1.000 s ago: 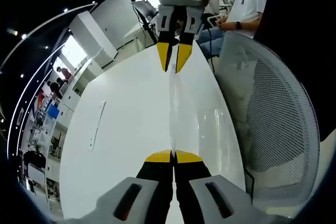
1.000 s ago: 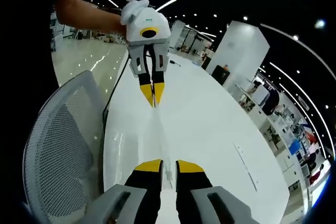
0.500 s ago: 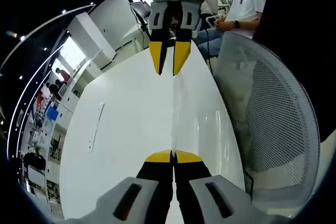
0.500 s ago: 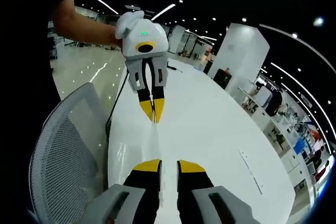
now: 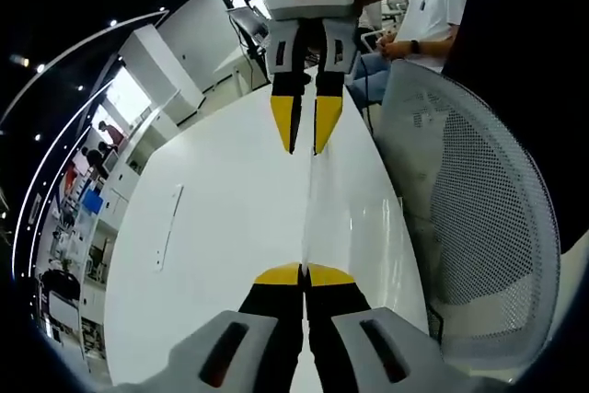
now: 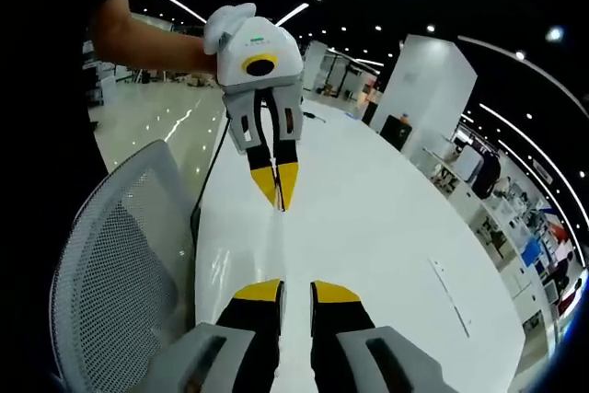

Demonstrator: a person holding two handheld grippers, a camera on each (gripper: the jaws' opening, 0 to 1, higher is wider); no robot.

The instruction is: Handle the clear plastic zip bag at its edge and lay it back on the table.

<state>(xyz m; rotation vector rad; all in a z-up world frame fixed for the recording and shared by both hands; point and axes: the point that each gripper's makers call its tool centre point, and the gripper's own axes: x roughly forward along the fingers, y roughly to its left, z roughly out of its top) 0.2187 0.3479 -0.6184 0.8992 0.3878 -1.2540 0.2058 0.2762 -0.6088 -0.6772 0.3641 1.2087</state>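
The clear zip bag (image 5: pixel 306 209) appears edge-on as a thin glassy sheet stretched over the white table (image 5: pixel 212 227). My left gripper (image 5: pixel 304 271) is shut on its near edge. In the left gripper view, the right gripper (image 5: pixel 305 147) hangs at the bag's far end, yellow jaws slightly apart around the edge. In the right gripper view, my right gripper (image 6: pixel 287 290) stands open with a gap between its jaws. Facing it, the left gripper (image 6: pixel 280 202) has its tips pressed together over the table (image 6: pixel 368 246).
A white mesh chair (image 5: pixel 488 218) stands against the table's long side, also in the right gripper view as the chair (image 6: pixel 110 264). A person in a white shirt (image 5: pixel 433 6) sits beyond it. A thin strip (image 5: pixel 168 223) lies on the table.
The right gripper's jaws have parted and let go of the bag's edge, and it has backed off slightly. The left gripper stays shut on its end.
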